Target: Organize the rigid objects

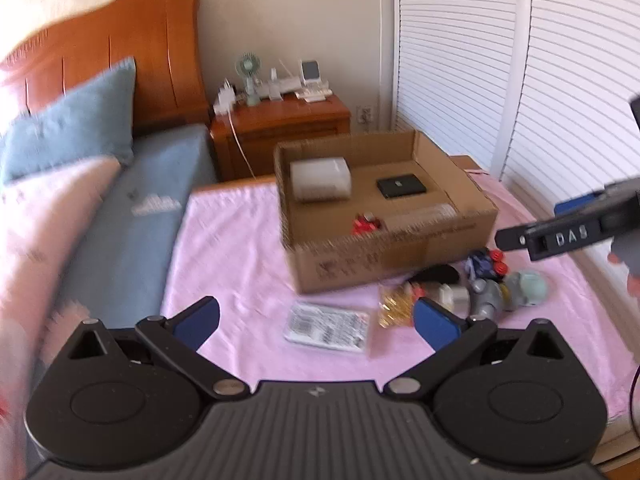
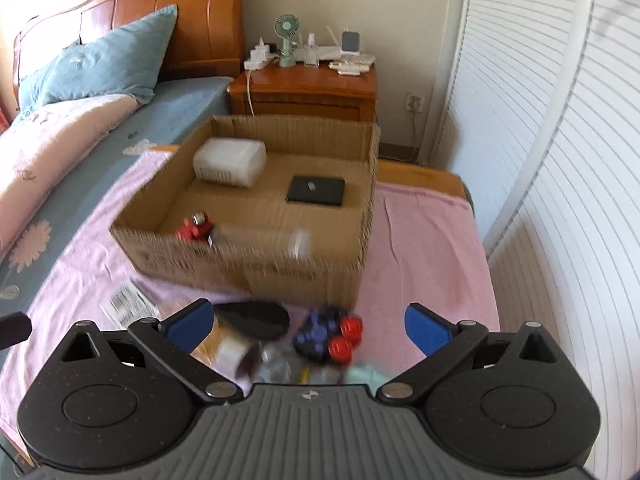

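1. An open brown cardboard box [image 2: 256, 248] sits on the pink-covered bed [image 2: 420, 248], holding a white plastic case [image 2: 230, 162], a flat black box [image 2: 316, 190] and a small red toy [image 2: 196, 230].
2. Loose toys, among them a blue car with red wheels [image 2: 328, 336], crowd the box's near wall.
3. The left gripper [image 1: 316, 320] and right gripper [image 2: 308, 328] both have their fingers wide apart, empty.
4. "DAS" reads on the right gripper's side.

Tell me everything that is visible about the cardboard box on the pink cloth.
The cardboard box is brown corrugated card, shallow and open at the top, with dark print on its near wall. It stands flat on the pink cloth, in front of the wooden nightstand. Inside lie a white boxy item at the back, a flat black case, and a small red toy by the near wall. Neither gripper touches it.
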{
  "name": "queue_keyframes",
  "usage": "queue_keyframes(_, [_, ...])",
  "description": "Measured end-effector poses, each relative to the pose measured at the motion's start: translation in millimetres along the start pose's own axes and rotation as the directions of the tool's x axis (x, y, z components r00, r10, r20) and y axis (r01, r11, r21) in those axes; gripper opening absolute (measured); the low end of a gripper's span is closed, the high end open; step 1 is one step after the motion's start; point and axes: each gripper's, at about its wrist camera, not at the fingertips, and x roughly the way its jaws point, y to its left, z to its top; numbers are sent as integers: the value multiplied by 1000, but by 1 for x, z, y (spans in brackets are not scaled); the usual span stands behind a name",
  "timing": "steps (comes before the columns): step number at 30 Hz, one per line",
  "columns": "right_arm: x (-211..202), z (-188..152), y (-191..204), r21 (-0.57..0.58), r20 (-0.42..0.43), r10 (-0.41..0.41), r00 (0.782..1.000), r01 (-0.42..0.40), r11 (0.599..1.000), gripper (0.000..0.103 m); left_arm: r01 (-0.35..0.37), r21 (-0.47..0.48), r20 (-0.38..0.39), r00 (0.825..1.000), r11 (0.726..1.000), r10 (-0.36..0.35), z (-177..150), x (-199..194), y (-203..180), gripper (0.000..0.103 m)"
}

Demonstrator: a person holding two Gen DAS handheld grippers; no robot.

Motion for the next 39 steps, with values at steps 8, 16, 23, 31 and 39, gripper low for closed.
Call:
queue_keyframes(8, [7, -50, -25, 61, -22, -114, 993, 115, 991, 103, 22, -37, -5, 1000, 999, -22, -34, 31, -10, 102])
queue_keyframes(16, [35, -90, -62, 200, -121, -142, 982, 165, 966, 103, 56, -40, -58, 997, 998, -59, -47, 61, -16, 102])
queue_keyframes(23, [57, -98, -53, 114, -126, -172, 977, 186, 976, 103, 72, -56, -123, 989, 996, -79, -56, 84, -14, 102])
queue_keyframes(31, [67, -90, -57, 139, -97, -150, 984, 162, 977, 103, 71, -74, -163, 983, 995, -82, -60, 110, -8, 102])
queue_keyframes(39, [69, -91, -58, 127, -59, -143, 988, 150, 981, 103, 45, -23, -147, 988, 999, -48, -55, 125, 2, 103])
